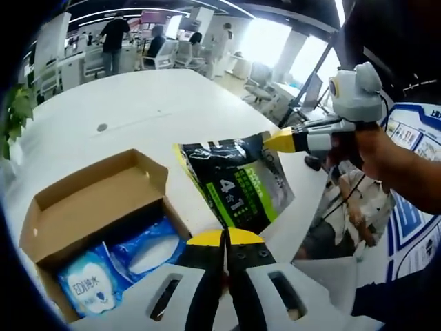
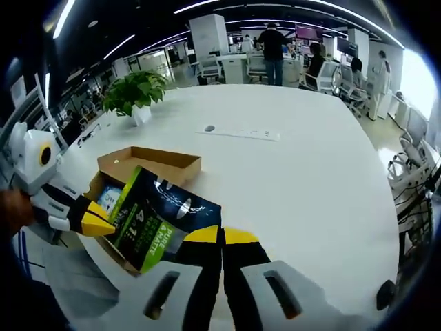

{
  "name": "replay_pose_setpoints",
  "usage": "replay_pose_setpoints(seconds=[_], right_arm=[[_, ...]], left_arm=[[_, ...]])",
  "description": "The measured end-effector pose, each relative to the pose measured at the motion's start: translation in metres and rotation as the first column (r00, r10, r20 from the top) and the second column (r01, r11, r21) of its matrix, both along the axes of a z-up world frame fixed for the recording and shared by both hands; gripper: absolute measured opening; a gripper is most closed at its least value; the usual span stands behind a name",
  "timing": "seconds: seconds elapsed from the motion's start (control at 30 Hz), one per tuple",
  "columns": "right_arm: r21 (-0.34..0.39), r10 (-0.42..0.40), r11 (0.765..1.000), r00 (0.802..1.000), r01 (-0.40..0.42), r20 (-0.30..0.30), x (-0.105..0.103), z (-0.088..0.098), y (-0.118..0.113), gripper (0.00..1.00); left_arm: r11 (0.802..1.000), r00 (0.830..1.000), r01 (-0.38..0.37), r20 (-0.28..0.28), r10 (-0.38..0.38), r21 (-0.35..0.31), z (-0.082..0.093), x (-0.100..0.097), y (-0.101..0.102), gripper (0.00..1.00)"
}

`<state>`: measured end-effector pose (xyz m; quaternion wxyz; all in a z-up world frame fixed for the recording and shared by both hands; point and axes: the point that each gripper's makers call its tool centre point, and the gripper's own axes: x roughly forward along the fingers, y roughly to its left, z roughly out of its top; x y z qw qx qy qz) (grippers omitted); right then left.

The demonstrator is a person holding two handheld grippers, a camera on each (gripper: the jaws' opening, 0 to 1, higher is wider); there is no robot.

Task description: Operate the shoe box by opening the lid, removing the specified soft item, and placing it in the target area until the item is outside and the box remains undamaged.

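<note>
Black-and-green soft plastic pouch [image 1: 238, 185] lifted clear of open brown cardboard shoe box [image 1: 89, 200], held above white bench [image 1: 138, 110] between both tools. Left hand-held gripper [image 1: 224, 238] clenched on pouch's lower edge; right hand-held gripper [image 1: 279, 141] pinching its upper corner, also clenched, seen again from its own camera [image 2: 220, 236] with pouch [image 2: 162, 217] just above box [image 2: 148, 165]. Blue-and-white wipe packets [image 1: 120, 265] left inside box. Risks: pulling opposite ways and tearing or slipping the slick film; releasing early and dropping back into box; swinging low and denting raised cardboard flap; setting down too near bench edge
</note>
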<state>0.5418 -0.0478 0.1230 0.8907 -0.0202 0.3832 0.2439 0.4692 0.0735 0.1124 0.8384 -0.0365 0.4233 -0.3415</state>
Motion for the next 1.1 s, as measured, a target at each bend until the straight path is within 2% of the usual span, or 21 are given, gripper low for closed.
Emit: replay_pose_setpoints(seconds=[0.27, 0.73, 0.93, 1.1], right_arm=[[-0.006, -0.01, 1.0, 1.0, 0.01, -0.002, 0.011, -0.005, -0.02, 0.0], [-0.015, -0.009, 1.0, 1.0, 0.009, 0.0, 0.042, -0.02, -0.053, 0.0], [-0.02, -0.007, 1.0, 1.0, 0.007, -0.008, 0.051, -0.029, -0.062, 0.0], [-0.027, 0.002, 1.0, 1.0, -0.003, -0.017, 0.058, -0.042, -0.067, 0.0]], left_arm=[[1.0, 1.0, 0.011, 0.003, -0.012, 0.013, -0.006, 0.013, -0.025, 0.0], [0.999, 1.0, 0.021, -0.002, -0.021, 0.038, -0.02, 0.042, -0.057, 0.0], [0.998, 1.0, 0.026, -0.009, -0.025, 0.049, -0.031, 0.052, -0.068, 0.0], [0.998, 0.999, 0.026, -0.023, -0.025, 0.061, -0.044, 0.058, -0.075, 0.0]])
